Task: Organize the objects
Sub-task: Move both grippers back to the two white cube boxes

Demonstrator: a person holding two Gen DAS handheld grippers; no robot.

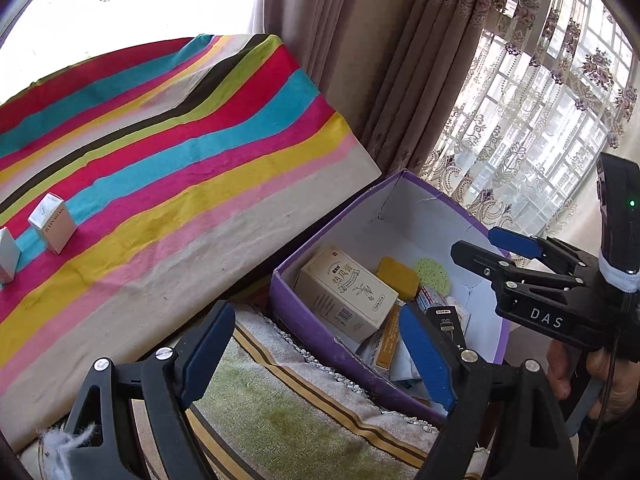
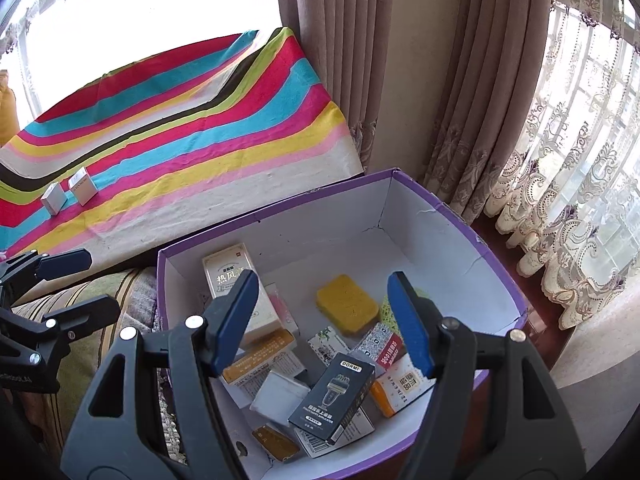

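A purple box (image 2: 440, 200) with a white inside holds several small cartons, a black DORMI carton (image 2: 332, 396), a tall cream carton (image 2: 232, 280) and a yellow sponge (image 2: 347, 305). My right gripper (image 2: 328, 324) is open and empty, hovering over the box. My left gripper (image 1: 320, 356) is open and empty, above a striped cushion left of the box (image 1: 316, 340). The right gripper (image 1: 500, 252) also shows in the left wrist view, over the box's right side. Two small white cartons (image 2: 83, 191) (image 2: 54, 199) stand on the striped cloth.
The rainbow-striped cloth (image 1: 180, 140) covers a raised surface left of the box. A green and brown striped cushion (image 1: 288, 412) lies below the left gripper. Brown curtains (image 2: 344, 60) and lace drapes (image 2: 568, 200) hang behind and to the right.
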